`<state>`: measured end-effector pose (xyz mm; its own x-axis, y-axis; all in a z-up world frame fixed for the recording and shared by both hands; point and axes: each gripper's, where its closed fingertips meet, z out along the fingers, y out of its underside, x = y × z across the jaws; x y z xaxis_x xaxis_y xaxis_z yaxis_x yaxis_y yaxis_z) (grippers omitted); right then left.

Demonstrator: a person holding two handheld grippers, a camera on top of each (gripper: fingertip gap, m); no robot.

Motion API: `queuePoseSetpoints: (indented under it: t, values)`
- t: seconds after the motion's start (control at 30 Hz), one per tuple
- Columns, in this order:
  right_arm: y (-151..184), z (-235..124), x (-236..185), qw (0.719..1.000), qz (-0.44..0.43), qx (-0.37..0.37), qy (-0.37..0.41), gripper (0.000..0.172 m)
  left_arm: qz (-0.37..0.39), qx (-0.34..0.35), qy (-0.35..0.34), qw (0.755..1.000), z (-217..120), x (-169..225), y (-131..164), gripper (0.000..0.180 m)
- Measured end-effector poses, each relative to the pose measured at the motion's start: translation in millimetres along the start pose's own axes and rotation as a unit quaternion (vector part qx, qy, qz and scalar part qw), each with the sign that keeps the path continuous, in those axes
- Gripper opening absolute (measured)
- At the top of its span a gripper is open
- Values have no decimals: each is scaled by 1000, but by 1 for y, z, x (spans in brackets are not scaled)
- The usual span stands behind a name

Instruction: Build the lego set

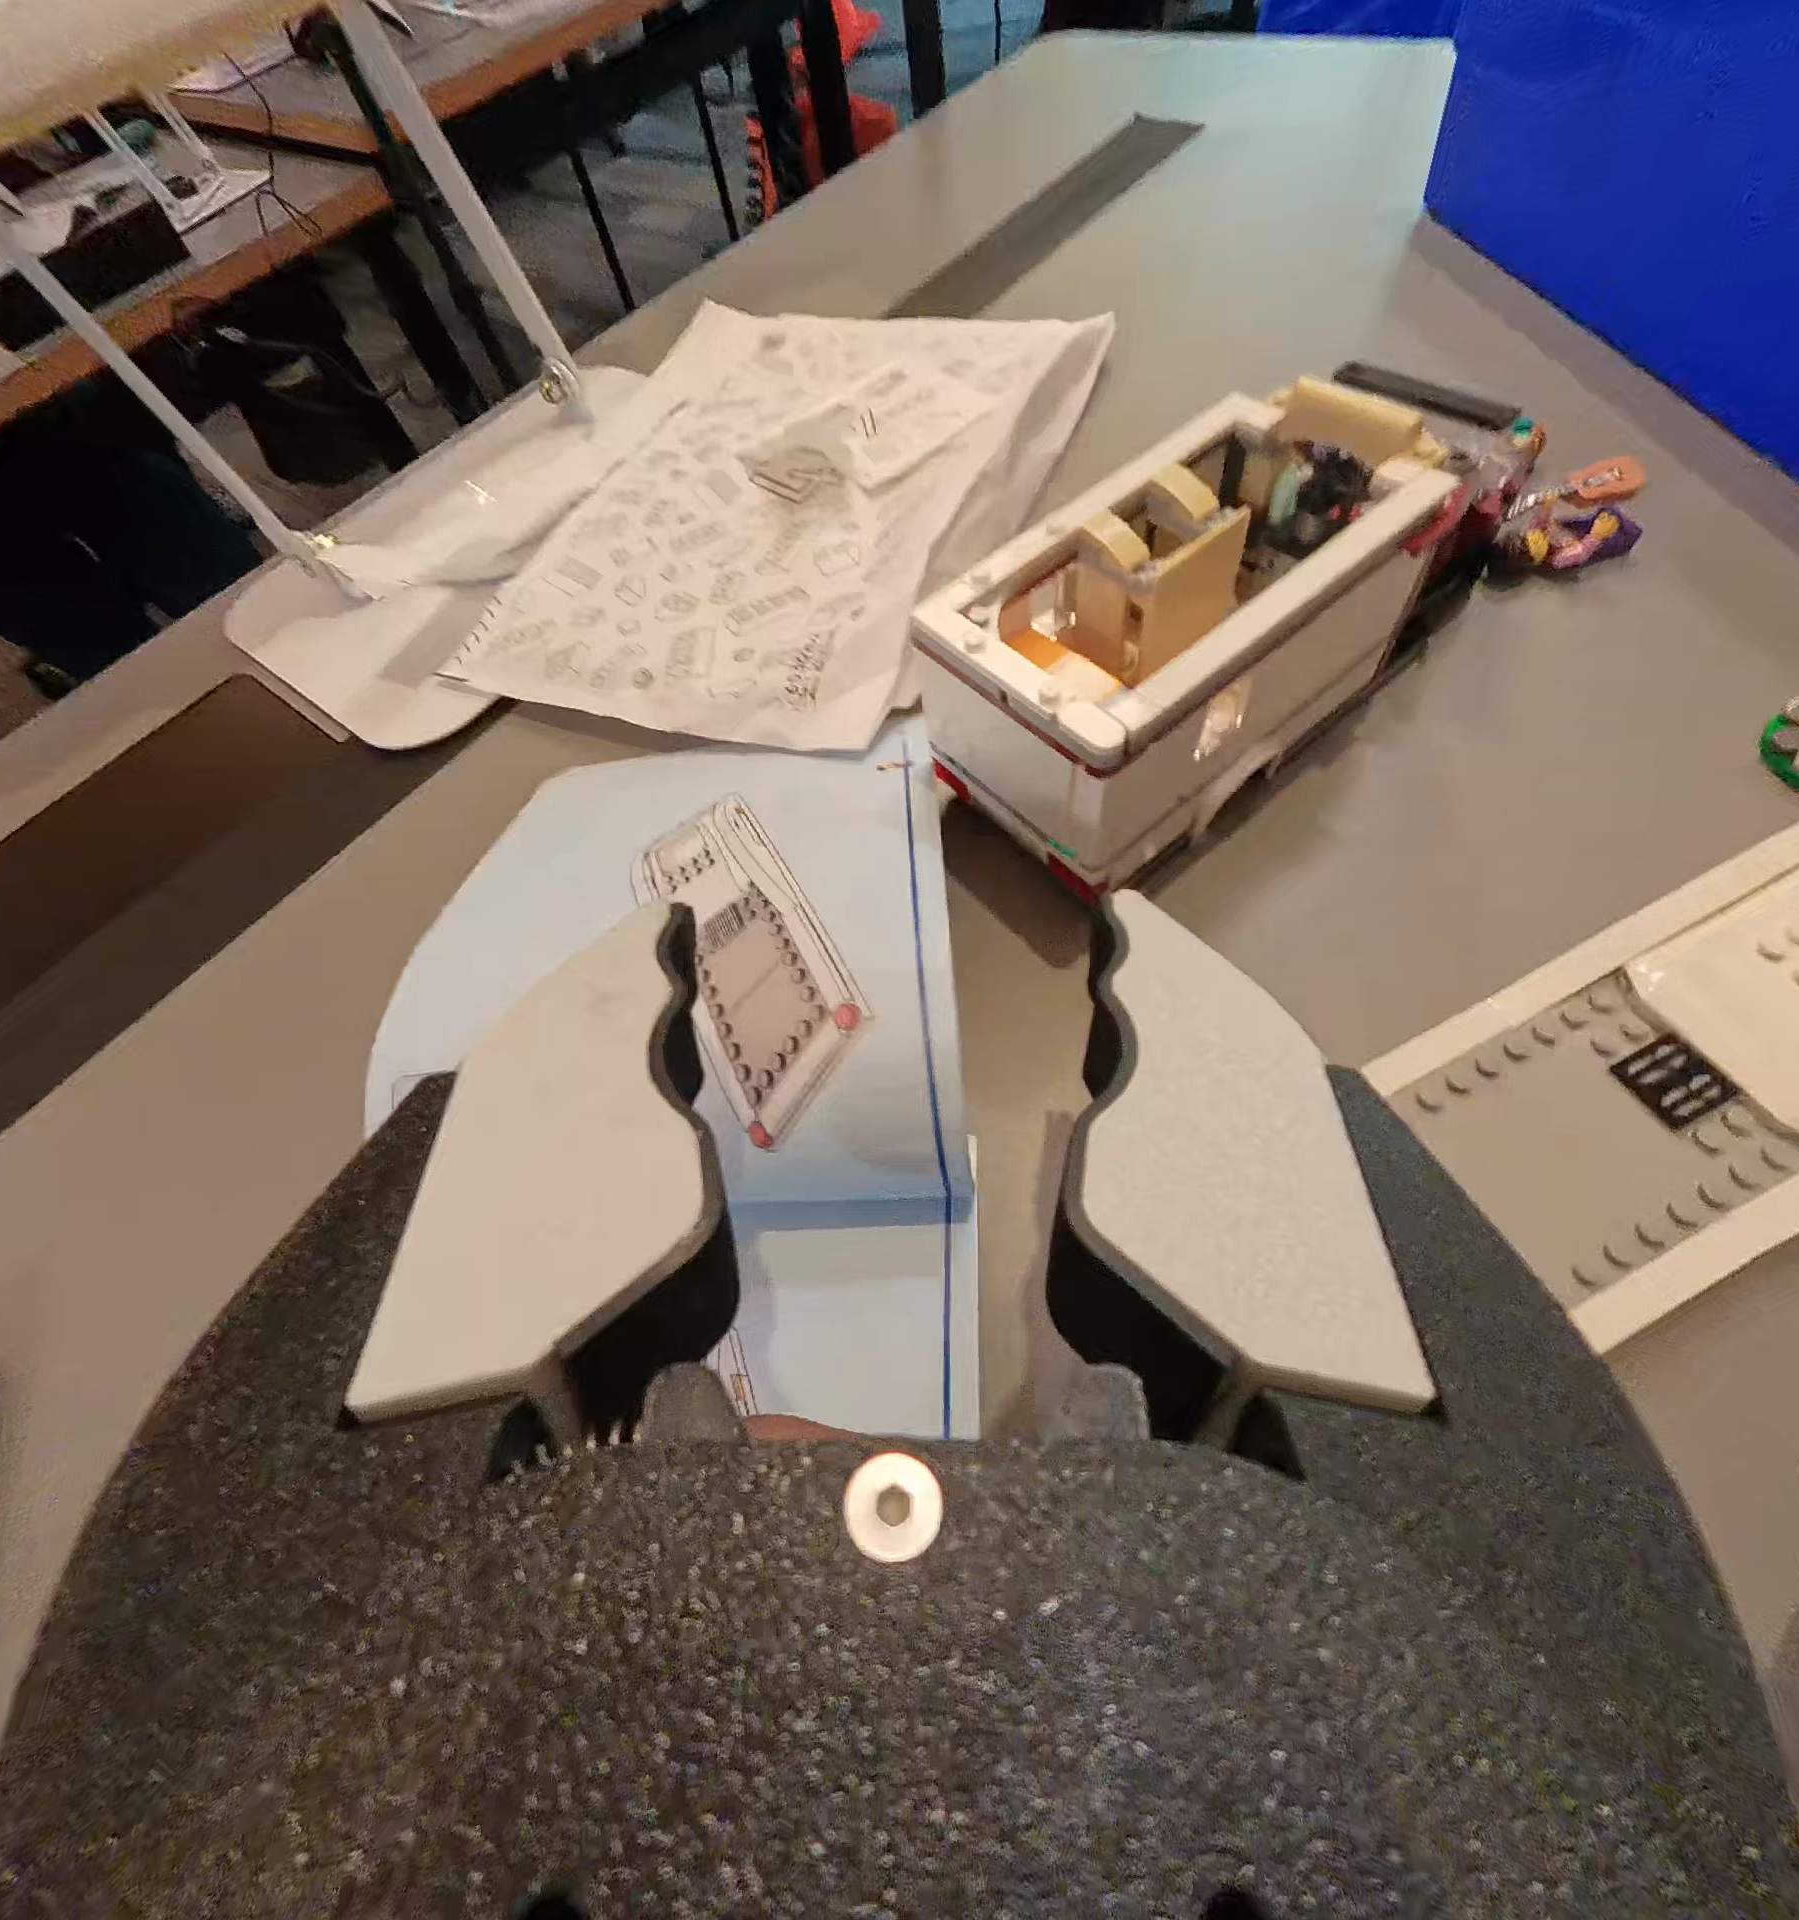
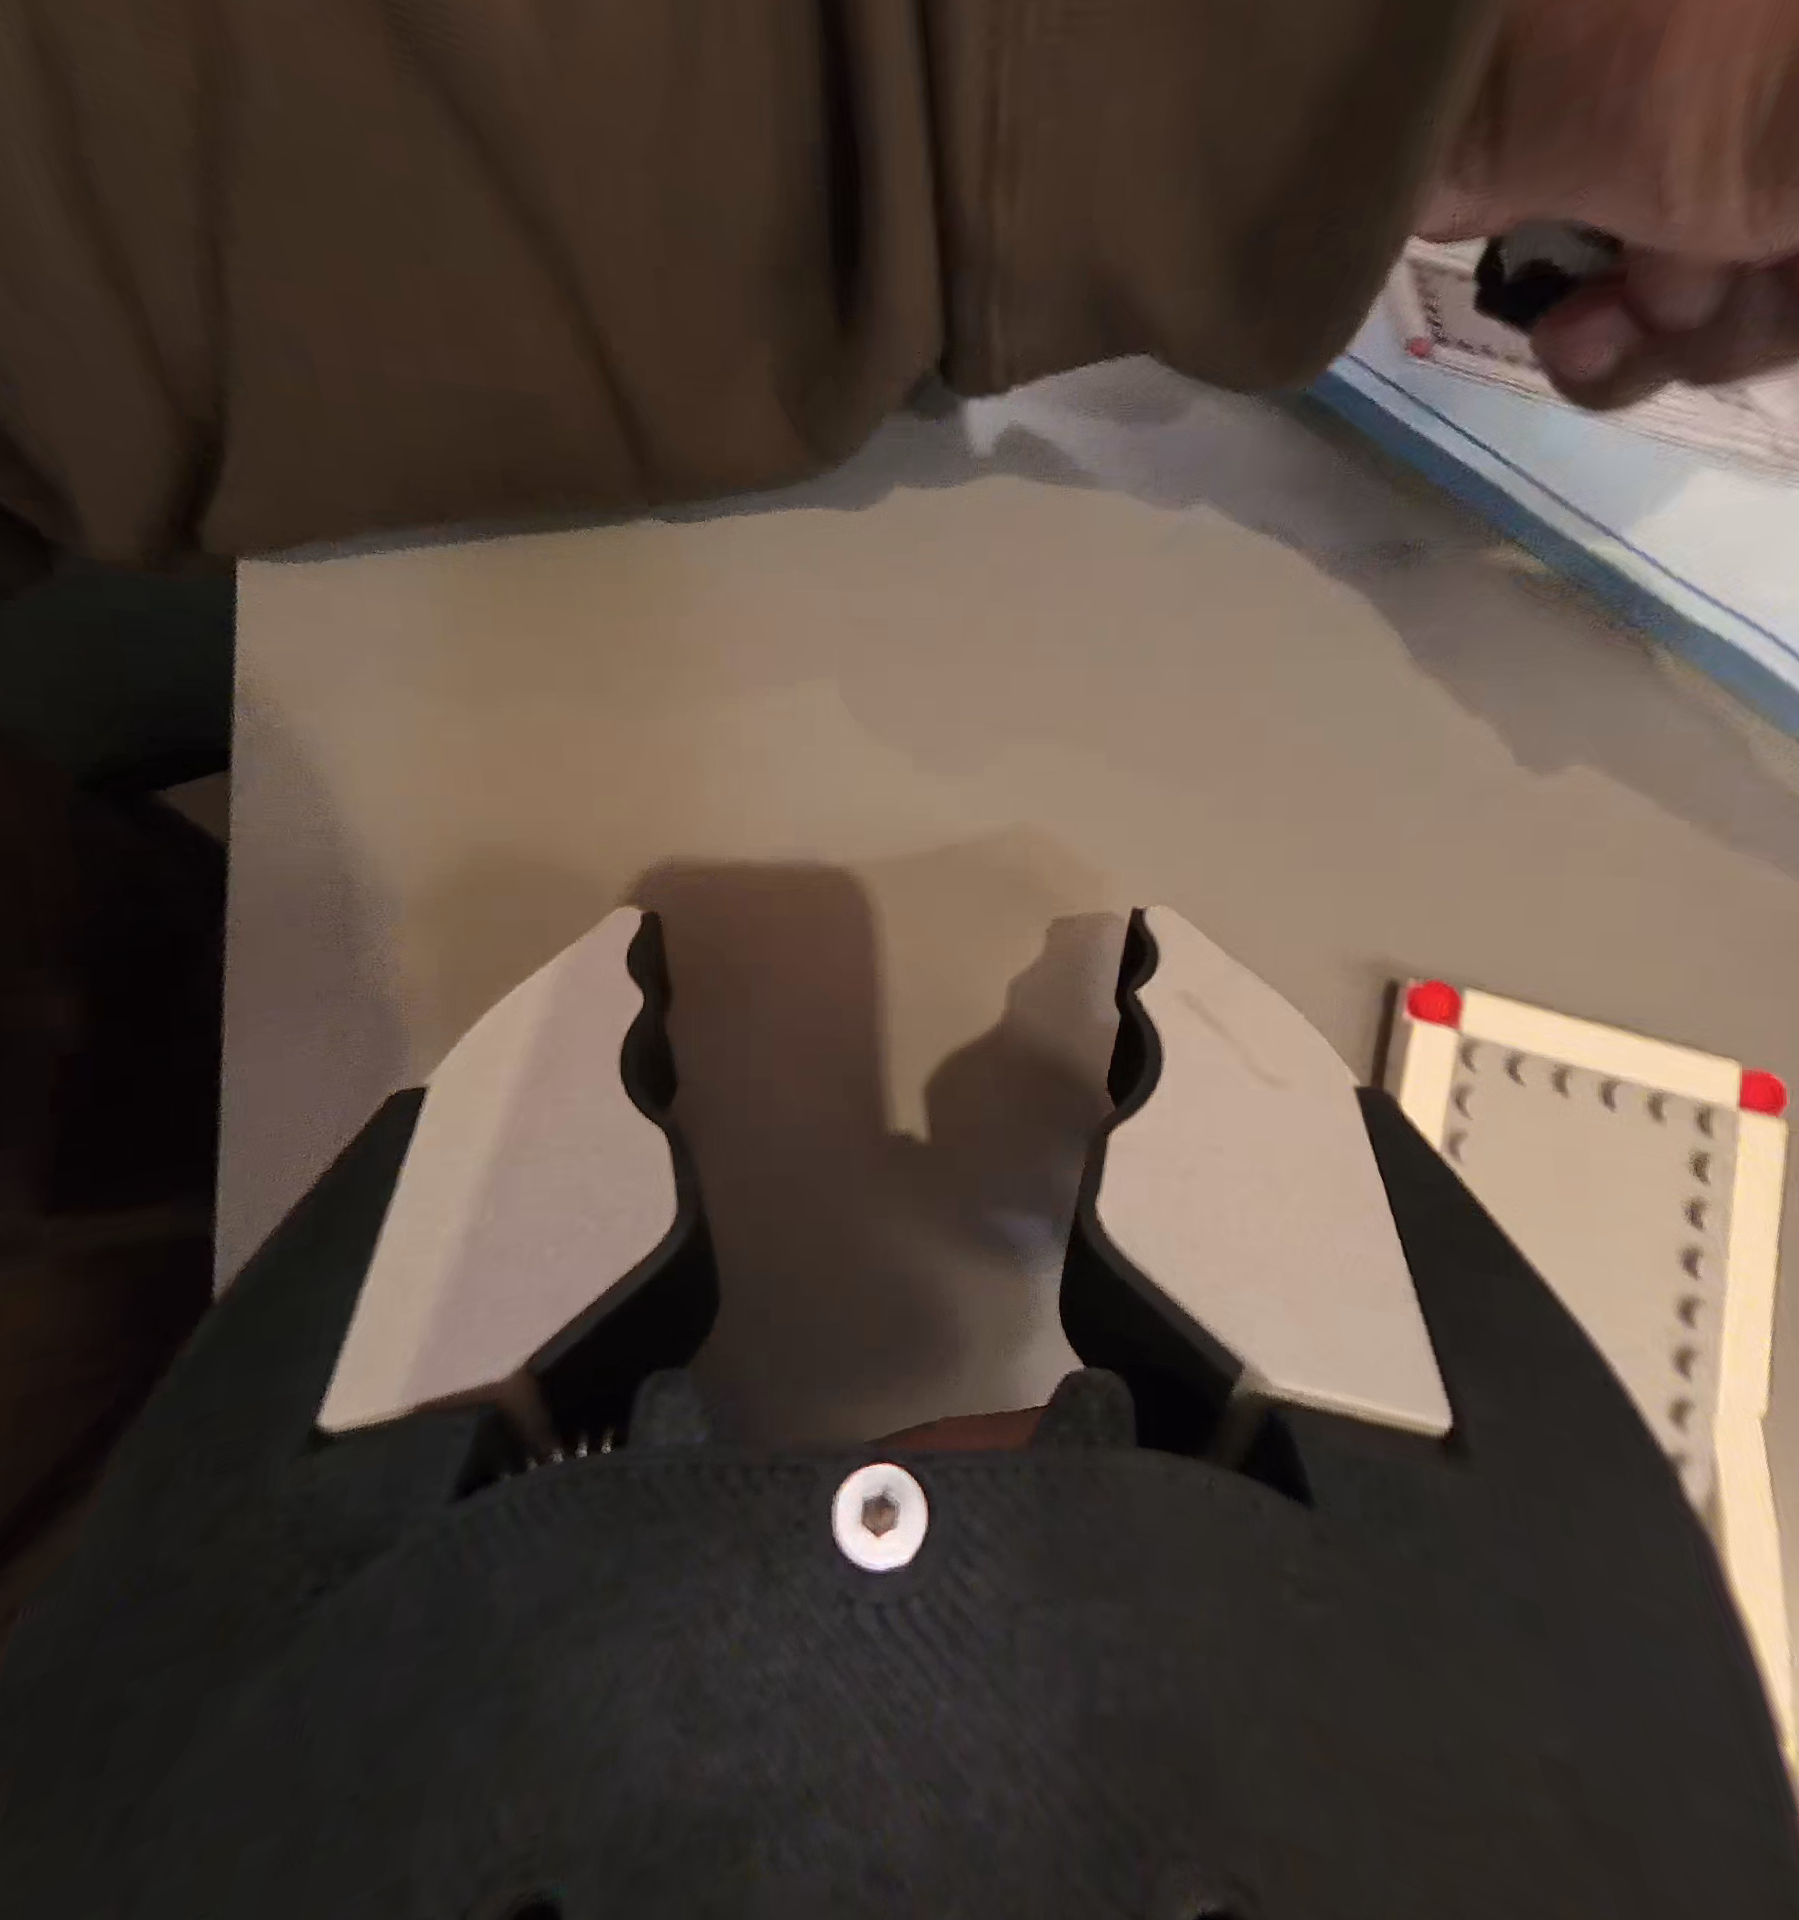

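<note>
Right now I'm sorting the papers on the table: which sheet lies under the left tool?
The pale blue instruction page with one large drawing of a studded plate. The open left tool hangs over it; the white, crumpled parts-list sheets lie farther off.

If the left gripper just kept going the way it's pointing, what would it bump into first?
Probably the light blue instruction page lying under its open fingers; if it cleared that, the white brick-built vehicle just beyond. Depth is hard to judge.

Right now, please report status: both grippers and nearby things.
Left gripper open above instruction booklet. Right gripper open above bare table; studded roof panel beside it.
</note>
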<state>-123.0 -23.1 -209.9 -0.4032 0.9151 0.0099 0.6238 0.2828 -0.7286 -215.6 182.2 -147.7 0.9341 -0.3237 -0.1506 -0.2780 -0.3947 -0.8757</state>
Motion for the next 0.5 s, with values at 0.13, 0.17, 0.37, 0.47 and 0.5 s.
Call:
queuePoseSetpoints:
  t: [0.13,0.17,0.37,0.47,0.5]
  values:
    - [-6,11,0,999,-32,-6,-2,83,56,-21,-14,998,3,11,13,68]
    - [-5,12,-2,999,-34,-13,-12,83,61,-26,-5,998,5,15,15,67]
    - [-6,9,-5,999,-20,-2,-43,76,123,-34,-30,991,14,16,17,51]
    - [-6,7,-3,998,-1,0,-57,75,129,-63,-38,989,18,12,28,41]
    - [-6,7,-3,998,8,1,-62,74,126,-74,-36,989,19,12,33,41]
